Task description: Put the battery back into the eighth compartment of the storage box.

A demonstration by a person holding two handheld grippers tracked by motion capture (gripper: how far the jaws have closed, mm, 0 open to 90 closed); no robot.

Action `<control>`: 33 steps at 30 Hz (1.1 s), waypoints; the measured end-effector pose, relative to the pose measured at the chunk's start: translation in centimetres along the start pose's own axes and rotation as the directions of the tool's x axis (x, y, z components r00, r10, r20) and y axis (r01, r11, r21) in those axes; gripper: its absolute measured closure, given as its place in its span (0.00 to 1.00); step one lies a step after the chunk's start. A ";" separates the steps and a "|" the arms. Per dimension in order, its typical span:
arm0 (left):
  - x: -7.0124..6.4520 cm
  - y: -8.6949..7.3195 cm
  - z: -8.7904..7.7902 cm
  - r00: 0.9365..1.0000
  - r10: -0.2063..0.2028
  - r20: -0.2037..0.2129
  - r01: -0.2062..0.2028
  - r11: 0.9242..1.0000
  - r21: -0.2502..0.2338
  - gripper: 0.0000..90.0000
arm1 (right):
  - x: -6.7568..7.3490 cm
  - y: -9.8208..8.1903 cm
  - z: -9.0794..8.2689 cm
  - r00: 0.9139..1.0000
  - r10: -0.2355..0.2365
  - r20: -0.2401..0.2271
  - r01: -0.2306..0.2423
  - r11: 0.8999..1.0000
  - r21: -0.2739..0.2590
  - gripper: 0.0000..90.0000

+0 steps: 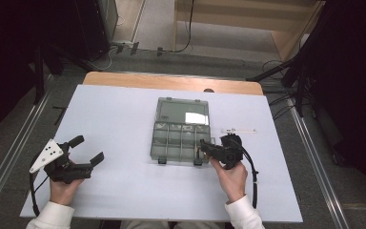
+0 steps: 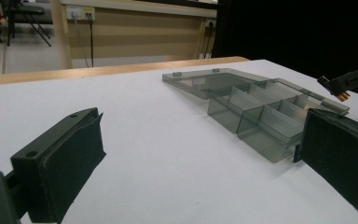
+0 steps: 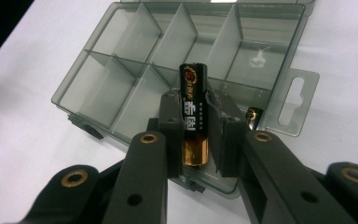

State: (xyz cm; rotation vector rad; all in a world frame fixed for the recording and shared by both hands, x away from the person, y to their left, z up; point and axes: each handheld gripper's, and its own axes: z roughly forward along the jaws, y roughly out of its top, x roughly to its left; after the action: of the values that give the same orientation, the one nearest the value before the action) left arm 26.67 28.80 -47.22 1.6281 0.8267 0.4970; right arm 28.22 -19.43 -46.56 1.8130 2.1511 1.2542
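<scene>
A: What does the right gripper hold?

B: Its fingers are closed on a black and gold cylindrical battery. The battery stands between the pads, its black end pointing away from the hand, above the near edge of the grey transparent plastic organiser box.

A: Where is this box?

B: In the middle of the white counter, with the lid open and lying flat behind it. The compartments have thin dividers.

A: And the left gripper?

B: It rests on the counter, well apart from the box, at the left. Its fingers are wide open, with nothing between them.
</scene>
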 end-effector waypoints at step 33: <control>-0.1 0.0 0.1 1.000 -0.003 0.008 0.003 1.000 -0.002 0.00 | 0.0 -1.1 -3.3 0.940 -0.337 0.050 0.325 0.842 -0.431 0.00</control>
State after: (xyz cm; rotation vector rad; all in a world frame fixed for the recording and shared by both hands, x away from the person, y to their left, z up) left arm 26.61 28.66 -47.23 1.6260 0.8221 0.4887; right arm 25.66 -21.12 -45.02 1.1935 1.8839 1.5159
